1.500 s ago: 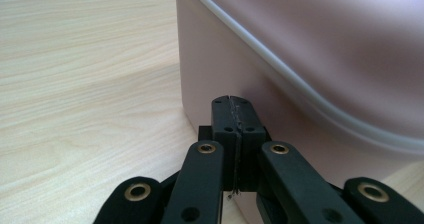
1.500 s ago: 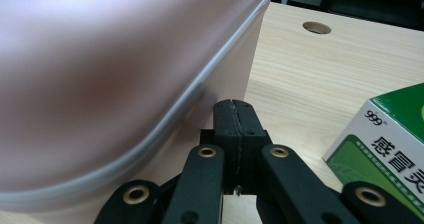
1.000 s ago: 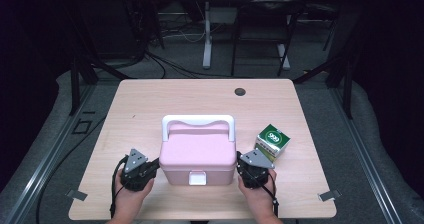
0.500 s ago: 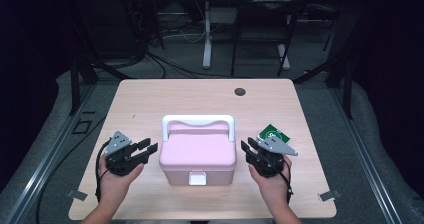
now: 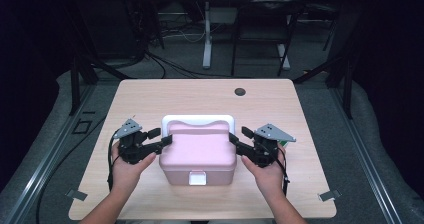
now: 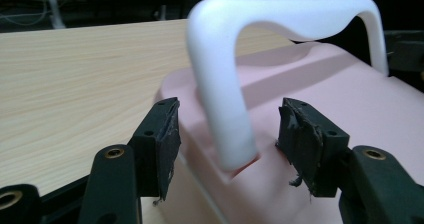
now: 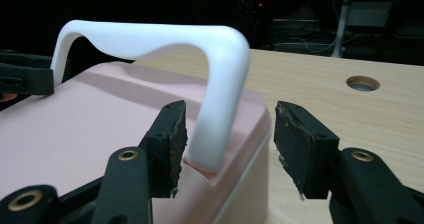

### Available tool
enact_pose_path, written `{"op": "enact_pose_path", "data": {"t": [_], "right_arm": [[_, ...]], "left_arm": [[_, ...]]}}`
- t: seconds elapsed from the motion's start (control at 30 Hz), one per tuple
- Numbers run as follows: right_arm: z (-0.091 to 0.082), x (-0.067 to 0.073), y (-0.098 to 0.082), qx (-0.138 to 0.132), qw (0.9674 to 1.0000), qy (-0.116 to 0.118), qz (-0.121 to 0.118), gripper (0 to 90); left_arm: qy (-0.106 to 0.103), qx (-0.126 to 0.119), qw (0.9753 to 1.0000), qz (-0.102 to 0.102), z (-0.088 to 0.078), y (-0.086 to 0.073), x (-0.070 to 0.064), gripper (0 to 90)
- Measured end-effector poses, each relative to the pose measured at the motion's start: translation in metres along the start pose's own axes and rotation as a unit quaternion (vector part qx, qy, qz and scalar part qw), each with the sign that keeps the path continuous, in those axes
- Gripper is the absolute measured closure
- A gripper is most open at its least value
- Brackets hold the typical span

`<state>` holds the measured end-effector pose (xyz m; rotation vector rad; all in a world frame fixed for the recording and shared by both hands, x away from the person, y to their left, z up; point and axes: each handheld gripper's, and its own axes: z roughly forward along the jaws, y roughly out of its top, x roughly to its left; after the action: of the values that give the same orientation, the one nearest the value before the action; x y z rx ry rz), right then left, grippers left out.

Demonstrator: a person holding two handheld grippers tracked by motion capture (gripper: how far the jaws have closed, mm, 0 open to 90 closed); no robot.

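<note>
A pink box (image 5: 200,151) with a white handle (image 5: 197,119) stands at the middle of the table (image 5: 200,94), its white latch (image 5: 198,177) facing the person. My left gripper (image 5: 161,136) is at the box's left top edge. In the left gripper view its jaws (image 6: 227,134) straddle the left leg of the handle (image 6: 220,84) with gaps on both sides. My right gripper (image 5: 240,134) mirrors it at the box's right edge. Its jaws (image 7: 227,134) stand around the right leg of the handle (image 7: 220,84), the right pad well apart from it. Both pairs of jaws have just been opening.
A round cable hole (image 5: 240,91) sits at the table's far right. Bare wood surrounds the box (image 7: 75,124) on every side. Beyond the table's far edge are dark floor, cables and stand legs. Small metal brackets mark the near corners.
Both grippers rose from the box's front corners and moved back to the handle's two ends. Their jaws went from shut to open. The green packet at the right is now covered by the right gripper.
</note>
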<state>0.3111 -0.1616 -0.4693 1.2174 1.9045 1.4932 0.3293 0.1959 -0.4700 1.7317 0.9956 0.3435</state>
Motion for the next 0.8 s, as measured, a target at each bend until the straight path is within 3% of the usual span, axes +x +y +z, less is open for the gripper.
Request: {"op": "enact_pose_path", "data": {"t": [0.1, 0.17, 0.27, 0.4, 0.6, 0.63, 0.8], "right_arm": [[0.010, 0.005, 0.000, 0.000, 1.0000, 0.007, 0.002, 46.6], [0.013, 0.007, 0.000, 0.005, 0.9999, 0.014, -0.001, 48.3], [0.014, 0.011, 0.000, 0.005, 0.9999, 0.016, -0.002, 49.6], [0.013, 0.017, -0.002, -0.004, 0.9996, -0.010, -0.024, 55.1], [0.009, 0.023, -0.006, -0.020, 0.9988, -0.020, -0.040, 59.6], [0.007, 0.026, -0.008, -0.030, 0.9977, -0.037, -0.049, 65.3], [0.002, 0.030, -0.008, -0.031, 0.9968, -0.053, -0.052, 72.8]], "left_arm": [[0.010, -0.004, 0.9999, 0.008, 0.004, 0.001, -0.004, 43.6], [0.001, -0.004, 1.0000, 0.005, 0.006, 0.002, -0.005, 48.0], [0.011, -0.007, 0.9999, 0.008, 0.007, 0.001, -0.009, 47.3], [0.017, -0.014, 0.9997, 0.012, 0.004, 0.000, -0.009, 54.4], [0.037, -0.021, 0.9985, 0.035, -0.001, -0.003, -0.016, 58.9], [0.043, -0.026, 0.9979, 0.041, -0.002, -0.004, -0.018, 61.5], [0.058, -0.027, 0.9965, 0.054, -0.006, -0.006, -0.021, 69.7]]}}
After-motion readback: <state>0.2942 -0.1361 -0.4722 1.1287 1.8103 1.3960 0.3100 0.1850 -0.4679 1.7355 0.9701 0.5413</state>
